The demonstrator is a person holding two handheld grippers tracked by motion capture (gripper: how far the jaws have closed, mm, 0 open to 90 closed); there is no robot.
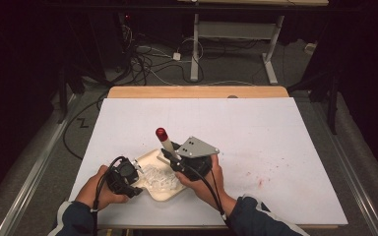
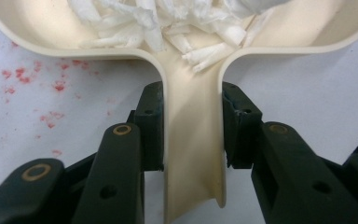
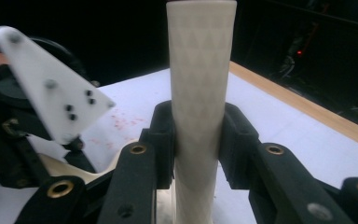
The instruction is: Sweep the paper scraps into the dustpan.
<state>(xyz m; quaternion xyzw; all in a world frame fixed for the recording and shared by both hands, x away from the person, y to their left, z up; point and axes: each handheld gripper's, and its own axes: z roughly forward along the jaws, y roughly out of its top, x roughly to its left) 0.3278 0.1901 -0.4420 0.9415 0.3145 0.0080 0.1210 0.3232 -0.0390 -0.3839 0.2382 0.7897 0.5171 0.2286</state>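
Note:
A cream dish (image 1: 150,189) with a flat handle lies near the table's front edge, and white shredded pieces (image 1: 158,178) are heaped in it. My left gripper (image 1: 139,169) is at the dish's left side. In the left gripper view it (image 2: 192,126) is shut on the dish handle (image 2: 193,154), with the shreds (image 2: 168,23) just beyond. My right gripper (image 1: 173,156) holds a cream cylinder (image 1: 168,145) with a red tip (image 1: 161,132), tilted over the dish's far side. Seen in the right gripper view, it (image 3: 198,140) is shut on the patterned cylinder (image 3: 200,84).
Red specks (image 1: 256,179) dot the white sheet (image 1: 275,137) to the right of the dish and also show on the sheet beside the handle (image 2: 18,74). The wooden table edge (image 1: 197,92) runs along the back. Cables and a desk frame (image 1: 195,49) stand on the floor beyond.

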